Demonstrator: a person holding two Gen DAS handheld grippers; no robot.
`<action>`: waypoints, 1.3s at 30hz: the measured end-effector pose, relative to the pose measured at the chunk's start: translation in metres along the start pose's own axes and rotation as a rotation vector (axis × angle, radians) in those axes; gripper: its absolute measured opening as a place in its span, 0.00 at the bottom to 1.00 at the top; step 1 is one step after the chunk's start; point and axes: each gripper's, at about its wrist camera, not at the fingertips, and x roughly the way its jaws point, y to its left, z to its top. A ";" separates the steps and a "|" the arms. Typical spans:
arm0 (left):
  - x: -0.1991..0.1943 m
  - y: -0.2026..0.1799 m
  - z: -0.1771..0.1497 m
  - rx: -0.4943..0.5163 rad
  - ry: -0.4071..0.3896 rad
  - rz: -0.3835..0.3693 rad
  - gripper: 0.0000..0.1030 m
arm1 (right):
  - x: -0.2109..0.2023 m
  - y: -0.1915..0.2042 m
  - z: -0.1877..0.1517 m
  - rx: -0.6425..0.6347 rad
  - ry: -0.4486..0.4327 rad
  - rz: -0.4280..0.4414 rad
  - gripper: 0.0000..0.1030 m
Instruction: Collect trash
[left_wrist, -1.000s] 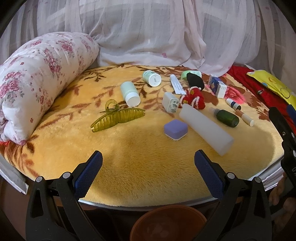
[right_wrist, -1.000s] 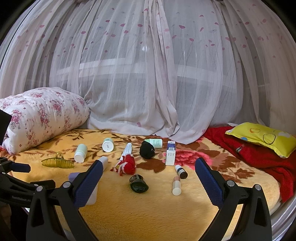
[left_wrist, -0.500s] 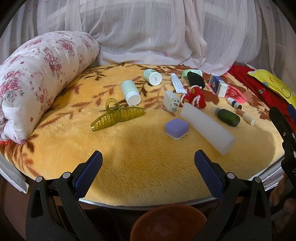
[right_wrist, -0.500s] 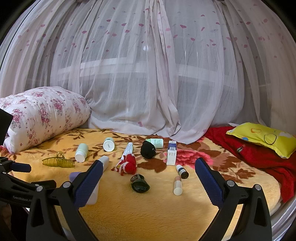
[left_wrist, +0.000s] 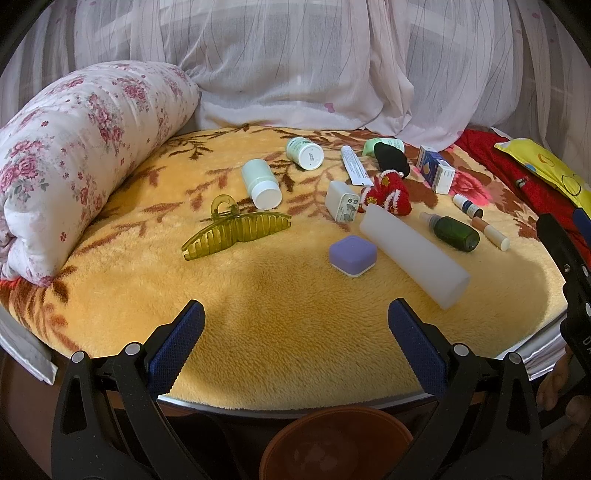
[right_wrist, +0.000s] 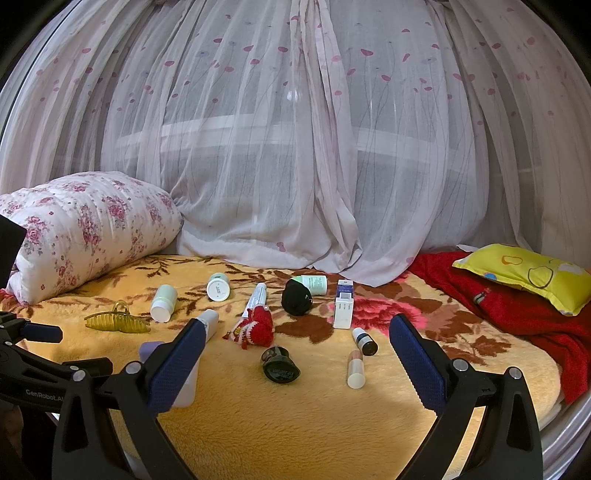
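Note:
Small items lie scattered on a yellow plush blanket (left_wrist: 295, 332): an olive hair claw (left_wrist: 236, 230), a pale green bottle (left_wrist: 260, 182), a white tube bottle (left_wrist: 413, 254), a purple square case (left_wrist: 352, 255), a dark green dropper bottle (left_wrist: 452, 232), a red knitted toy (left_wrist: 388, 195) and a blue-white box (left_wrist: 436, 173). My left gripper (left_wrist: 295, 339) is open and empty above the blanket's near edge. My right gripper (right_wrist: 295, 358) is open and empty, low over the blanket, near the dark green bottle (right_wrist: 279, 365) and a lip balm stick (right_wrist: 356, 369).
A brown bowl (left_wrist: 336, 443) sits below the bed edge under the left gripper. A floral rolled quilt (left_wrist: 74, 155) lies at the left. A red cloth (right_wrist: 517, 310) and yellow pillow (right_wrist: 532, 273) lie at the right. Sheer curtains (right_wrist: 295, 147) hang behind.
Both grippers have shifted only slightly; the left view has edged a little nearer and the items sit marginally lower right. Nothing was taken or released.

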 end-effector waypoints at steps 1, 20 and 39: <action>0.000 0.000 0.000 0.000 0.000 0.001 0.94 | 0.000 0.000 0.000 0.000 0.001 0.000 0.95; 0.000 0.000 0.001 0.000 0.001 0.000 0.94 | -0.002 0.007 -0.002 -0.004 0.002 0.003 0.95; -0.019 0.071 0.002 -0.124 -0.025 0.115 0.94 | 0.042 0.088 -0.021 -0.217 0.161 0.187 0.95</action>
